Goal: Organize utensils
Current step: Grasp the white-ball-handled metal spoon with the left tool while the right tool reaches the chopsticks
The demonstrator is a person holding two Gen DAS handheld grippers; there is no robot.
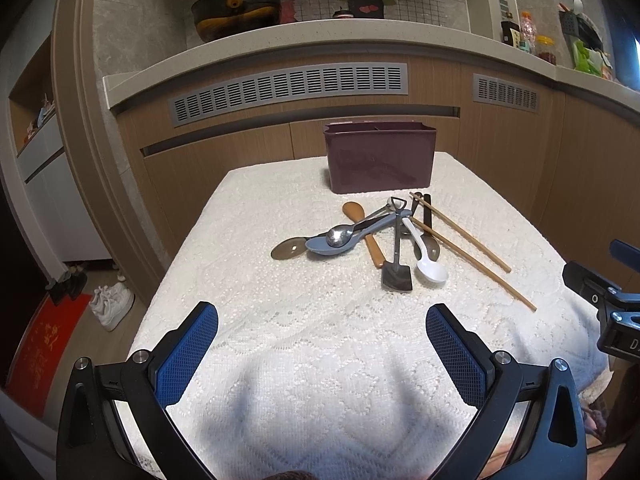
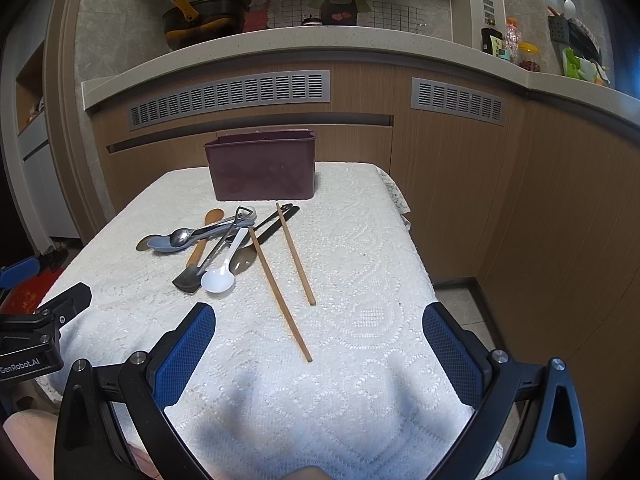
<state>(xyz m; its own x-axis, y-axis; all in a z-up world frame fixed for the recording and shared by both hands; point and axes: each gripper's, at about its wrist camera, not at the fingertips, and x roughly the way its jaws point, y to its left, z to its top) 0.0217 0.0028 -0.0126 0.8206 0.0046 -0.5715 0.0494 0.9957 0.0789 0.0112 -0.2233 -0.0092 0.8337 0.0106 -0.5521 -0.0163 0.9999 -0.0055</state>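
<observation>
While both the left gripper (image 1: 322,354) and right gripper (image 2: 319,354) hover released above the tabletop (image 2: 360,280), utensils (image 1: 372,236) lie piled before the empty holder (image 1: 379,156), awaiting sorting.

1. Tablecloth (image 1: 280,320): white, lace pattern.
2. Box (image 1: 379,158): dark maroon.
3. Chopsticks (image 2: 280,292): light brown.
4. Small spoon (image 2: 218,280): white.
5. Wide spoon (image 1: 332,244): grey-blue.
6. Gripper pads (image 1: 186,354): blue, cross-hatched.

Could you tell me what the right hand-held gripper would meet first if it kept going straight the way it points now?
Probably the nearer chopstick, whose tip lies between the open right hand-held gripper fingers' line; behind it comes the spoon pile. Depth is uncertain: it might pass above the chopstick.
</observation>
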